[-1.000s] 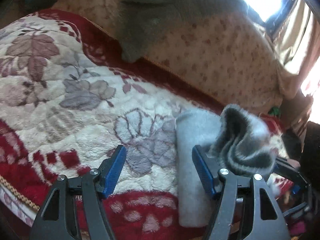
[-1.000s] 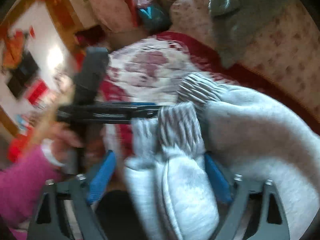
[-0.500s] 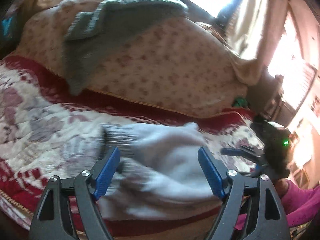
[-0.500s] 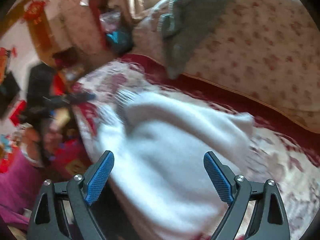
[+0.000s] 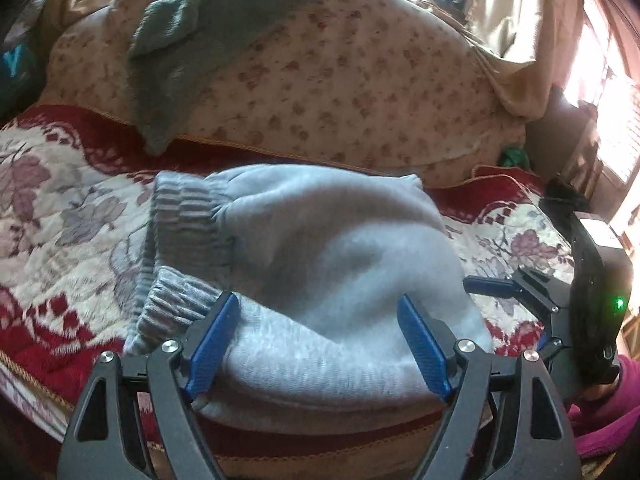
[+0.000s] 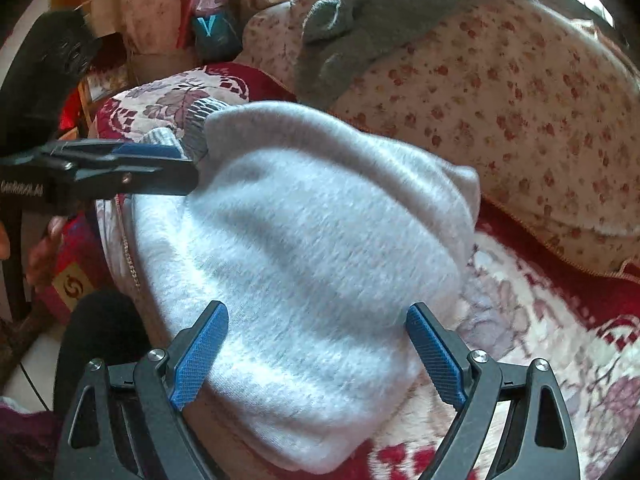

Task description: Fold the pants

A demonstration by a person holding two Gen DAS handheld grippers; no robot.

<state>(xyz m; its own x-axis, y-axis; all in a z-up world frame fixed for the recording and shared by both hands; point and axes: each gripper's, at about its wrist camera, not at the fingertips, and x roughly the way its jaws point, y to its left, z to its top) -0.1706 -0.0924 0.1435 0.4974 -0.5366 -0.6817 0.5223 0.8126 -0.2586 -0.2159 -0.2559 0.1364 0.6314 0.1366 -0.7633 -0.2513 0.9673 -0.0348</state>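
Observation:
The light grey fleece pants lie folded in a thick bundle on the red and cream floral blanket, with their ribbed cuffs at the left end. They also show in the right wrist view. My left gripper is open, its blue pads on either side of the bundle's near edge. My right gripper is open over the bundle's right end. The left gripper shows from the side in the right wrist view.
A floral sofa back cushion rises behind the blanket, with a grey knitted garment draped over it. A bright window with curtains is at the right. Cluttered red items stand on the floor at the left.
The right gripper let go of the folded-over leg end and opened. The pants now lie flat as a bundle. Both grippers have pulled back toward its near edge.

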